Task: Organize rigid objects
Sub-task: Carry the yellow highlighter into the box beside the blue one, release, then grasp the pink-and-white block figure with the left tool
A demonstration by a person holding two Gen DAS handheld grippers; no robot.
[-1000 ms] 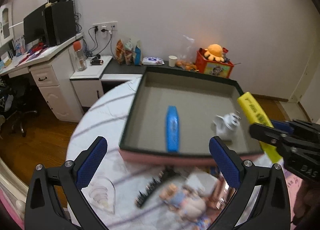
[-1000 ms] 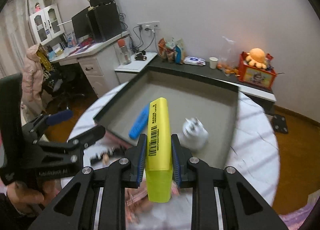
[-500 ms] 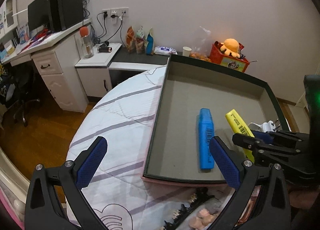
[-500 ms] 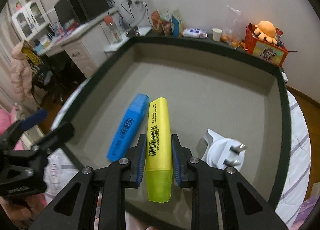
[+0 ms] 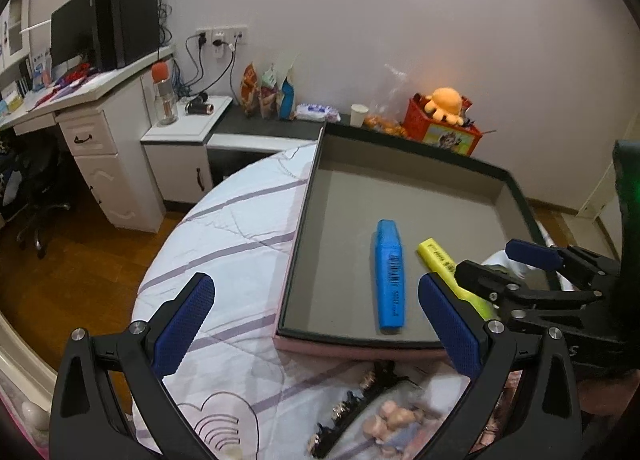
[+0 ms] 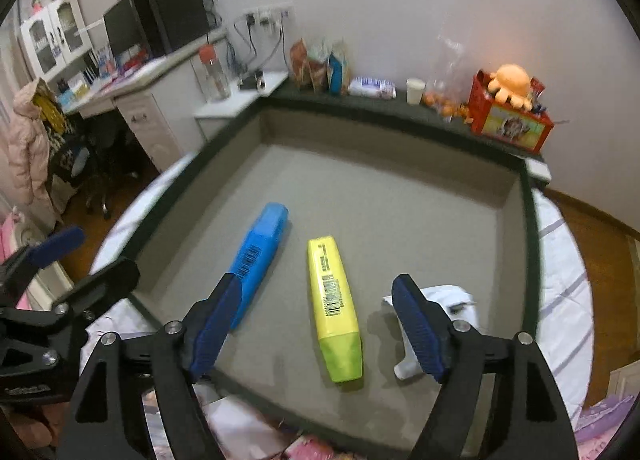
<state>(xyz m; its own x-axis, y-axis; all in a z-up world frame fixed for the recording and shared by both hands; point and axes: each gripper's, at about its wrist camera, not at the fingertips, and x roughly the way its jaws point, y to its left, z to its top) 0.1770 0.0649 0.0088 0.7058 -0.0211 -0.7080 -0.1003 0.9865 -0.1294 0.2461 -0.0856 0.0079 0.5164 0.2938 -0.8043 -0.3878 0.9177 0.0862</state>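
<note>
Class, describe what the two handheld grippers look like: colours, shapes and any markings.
Both grippers are built alike. The left gripper and right gripper have matte black angular frames with triangular cut-outs and silver screws at the joints. Each finger carries a flat blue pad with a fine dotted grip texture. Pale embossed lettering marks the frames but is too small to read. No cables or sleeves show.

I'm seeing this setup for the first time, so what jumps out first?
Two bright highlighters lie on the grey floor of the dark-rimmed tray: the yellow highlighter sits between the open right gripper fingers, untouched, with the blue highlighter to its left. A white plug adapter sits at its right, and the left gripper hovers open beside the tray.
</note>
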